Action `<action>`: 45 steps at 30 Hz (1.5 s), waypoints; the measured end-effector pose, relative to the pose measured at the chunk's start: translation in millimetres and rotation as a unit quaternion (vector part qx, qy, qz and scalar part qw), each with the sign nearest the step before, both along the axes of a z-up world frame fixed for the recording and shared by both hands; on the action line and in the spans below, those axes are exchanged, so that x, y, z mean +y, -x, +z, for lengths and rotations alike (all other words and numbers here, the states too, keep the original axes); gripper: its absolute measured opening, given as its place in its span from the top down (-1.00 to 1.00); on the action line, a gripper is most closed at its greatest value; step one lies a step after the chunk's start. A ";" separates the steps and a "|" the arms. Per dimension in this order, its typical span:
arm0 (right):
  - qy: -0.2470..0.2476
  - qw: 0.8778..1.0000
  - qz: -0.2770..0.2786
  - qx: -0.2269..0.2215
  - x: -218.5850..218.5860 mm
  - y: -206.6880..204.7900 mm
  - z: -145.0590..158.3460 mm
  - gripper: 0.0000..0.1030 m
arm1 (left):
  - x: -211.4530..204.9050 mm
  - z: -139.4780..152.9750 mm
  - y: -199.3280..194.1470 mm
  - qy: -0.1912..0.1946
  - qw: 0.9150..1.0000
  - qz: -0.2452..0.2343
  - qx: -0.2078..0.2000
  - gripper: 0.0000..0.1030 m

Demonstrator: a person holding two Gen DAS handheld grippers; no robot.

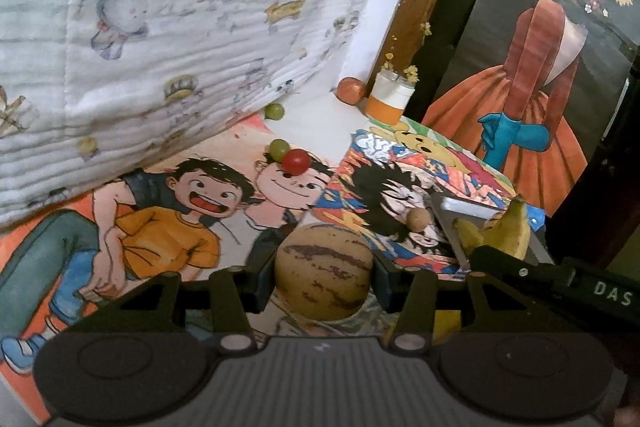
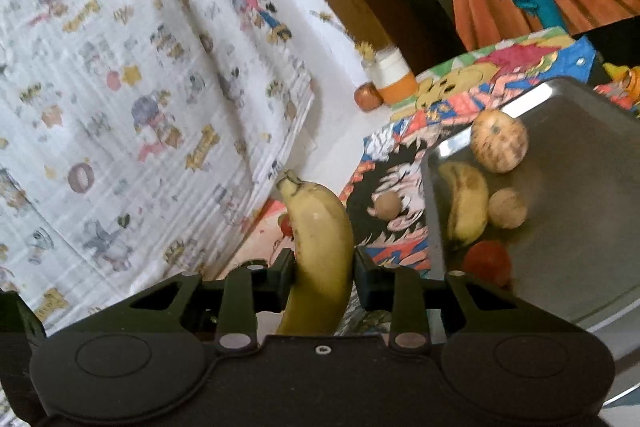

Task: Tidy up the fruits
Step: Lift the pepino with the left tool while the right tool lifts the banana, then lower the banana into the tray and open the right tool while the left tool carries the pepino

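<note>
The left gripper [image 1: 324, 287] is pointing forward and somewhat downward with its jaws part-way apart, pressing on the sides of a round striped fruit [image 1: 324, 273], while the right gripper [image 2: 324, 277] is angling downward likewise, its jaws standing narrow and clamping a banana [image 2: 318, 247] upright.

A white cloth [image 1: 168, 39] printed with small cartoon figures hangs at the left, above a cartoon drawing of two boys [image 1: 172, 223]. An orange-and-white jar [image 1: 390, 99] holding dried yellow flowers stands near a painting of an orange dress [image 1: 532, 83].
</note>
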State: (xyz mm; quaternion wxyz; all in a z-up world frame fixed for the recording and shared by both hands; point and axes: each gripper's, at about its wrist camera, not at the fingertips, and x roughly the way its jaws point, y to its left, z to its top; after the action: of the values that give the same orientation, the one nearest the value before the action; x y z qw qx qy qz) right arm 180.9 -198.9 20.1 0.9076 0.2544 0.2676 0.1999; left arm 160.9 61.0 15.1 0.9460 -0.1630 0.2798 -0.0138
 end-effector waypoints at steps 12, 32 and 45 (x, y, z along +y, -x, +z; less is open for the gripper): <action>-0.023 0.997 -0.074 -0.011 -88.7 14.2 14.1 0.36 | -61.3 8.0 6.5 0.007 0.999 -0.041 -0.007 -0.05; -0.003 0.994 -0.108 0.019 -161.3 -20.4 -5.7 0.36 | -161.3 -6.9 2.9 -0.016 0.986 -0.165 0.020 -0.05; -0.003 0.994 -0.086 0.066 -160.8 -66.8 -18.5 0.35 | -176.9 -20.6 -8.2 -0.037 0.982 -0.184 0.034 -0.04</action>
State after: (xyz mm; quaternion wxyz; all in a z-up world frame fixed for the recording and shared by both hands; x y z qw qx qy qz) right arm 247.7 -359.6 1.6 0.9008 0.2922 0.3036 0.1046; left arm 169.1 -115.9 -5.5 0.9227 -0.0742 0.3372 -0.1714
